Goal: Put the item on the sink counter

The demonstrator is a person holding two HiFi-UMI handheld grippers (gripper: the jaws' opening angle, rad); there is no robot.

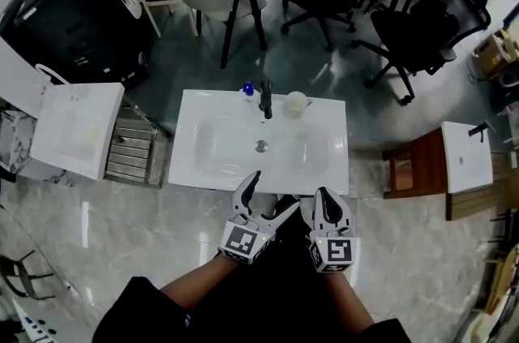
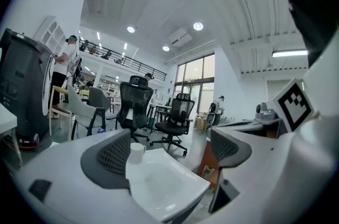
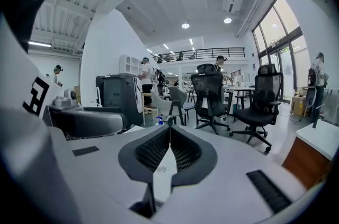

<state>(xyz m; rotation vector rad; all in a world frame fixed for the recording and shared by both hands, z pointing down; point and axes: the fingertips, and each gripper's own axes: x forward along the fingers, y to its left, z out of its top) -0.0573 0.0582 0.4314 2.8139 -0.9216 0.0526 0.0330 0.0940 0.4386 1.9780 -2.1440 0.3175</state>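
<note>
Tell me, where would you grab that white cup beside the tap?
Probably around its round side wall, coming from the front: the cup stands upright on the back rim of the sink, with the faucet close on its left. The left gripper is open.

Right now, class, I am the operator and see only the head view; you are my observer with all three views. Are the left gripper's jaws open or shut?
Observer: Open. The left gripper view shows the left gripper with its jaws apart and nothing held; the white sink and a cup lie beyond them.
Operator: And the right gripper?
Observer: Shut. Its own view shows the right gripper with its jaws together and nothing between them.
Operator: Is anyone nearby?
Observer: Yes. The left gripper view shows a person standing beside the dark cabinet, past the sink.
</note>
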